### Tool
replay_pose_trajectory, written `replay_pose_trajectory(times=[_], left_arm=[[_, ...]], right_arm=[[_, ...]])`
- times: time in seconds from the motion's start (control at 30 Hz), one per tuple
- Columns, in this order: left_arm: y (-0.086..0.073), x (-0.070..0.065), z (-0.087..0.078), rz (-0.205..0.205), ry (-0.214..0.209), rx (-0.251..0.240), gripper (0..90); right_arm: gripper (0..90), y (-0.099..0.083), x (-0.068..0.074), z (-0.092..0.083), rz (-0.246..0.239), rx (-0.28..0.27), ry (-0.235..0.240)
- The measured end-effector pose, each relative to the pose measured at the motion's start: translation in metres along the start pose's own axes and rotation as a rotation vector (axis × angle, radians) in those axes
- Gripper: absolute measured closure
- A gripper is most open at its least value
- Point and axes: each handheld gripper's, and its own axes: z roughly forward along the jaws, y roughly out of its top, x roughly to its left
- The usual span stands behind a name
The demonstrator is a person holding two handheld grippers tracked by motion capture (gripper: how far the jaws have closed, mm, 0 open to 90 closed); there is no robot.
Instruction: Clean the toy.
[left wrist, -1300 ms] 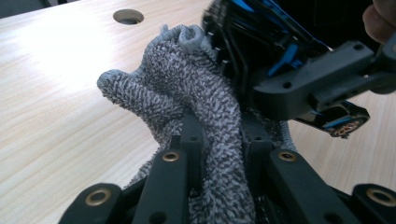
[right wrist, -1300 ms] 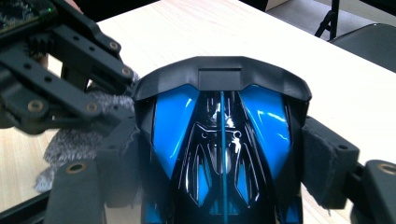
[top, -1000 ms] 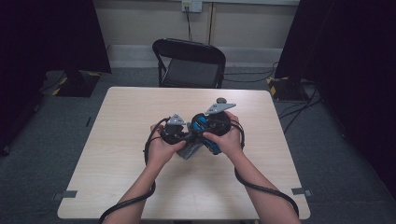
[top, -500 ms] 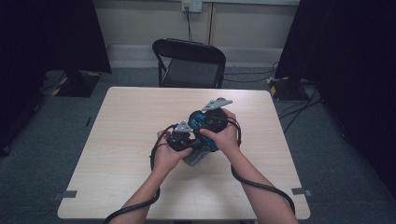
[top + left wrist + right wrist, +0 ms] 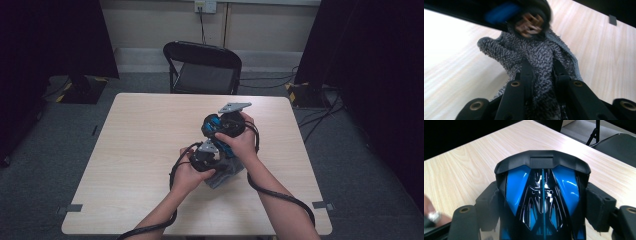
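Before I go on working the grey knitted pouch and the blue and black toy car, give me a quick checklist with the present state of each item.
1. Left gripper clamped on the grey knitted pouch: ok, fabric is pinched between its jaws.
2. Right gripper holding the blue and black toy car: ok, the jaws sit against both sides of the car.
3. Car inside the pouch: cannot tell; in the left gripper view the car's end sits at the pouch's top.
4. Pouch supported: ok, its lower part rests on the table.
5. Cables free of the work: cannot tell; the left cable loops close beside the pouch.
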Motion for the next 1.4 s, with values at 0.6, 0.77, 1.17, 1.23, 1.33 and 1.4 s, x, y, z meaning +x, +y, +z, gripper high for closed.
replay_pose_trajectory(times=[0.6,0.77,1.17,1.23,1.33,1.4], left_arm=[[-0.004,0.038,-0.045,-0.100,0.077,-0.071,75.6],[0.003,0.060,-0.067,-0.136,0.148,-0.104,75.6],[0.011,0.074,-0.086,-0.174,0.205,-0.166,75.4],[0.011,0.075,-0.085,-0.170,0.210,-0.162,75.4],[0.011,0.075,-0.083,-0.172,0.210,-0.160,75.4],[0.011,0.075,-0.082,-0.170,0.211,-0.161,75.4]], right_arm=[[25.7,-0.008,-0.007,-0.023,-0.003,-0.019,0.018],[25.7,-0.014,-0.005,-0.029,-0.016,-0.020,0.030],[25.7,-0.032,-0.006,-0.031,-0.005,-0.008,0.029],[25.7,-0.033,-0.006,-0.031,-0.003,-0.005,0.029],[25.7,-0.035,-0.006,-0.031,-0.007,-0.002,0.027],[25.7,-0.036,-0.006,-0.031,-0.004,-0.003,0.031]])
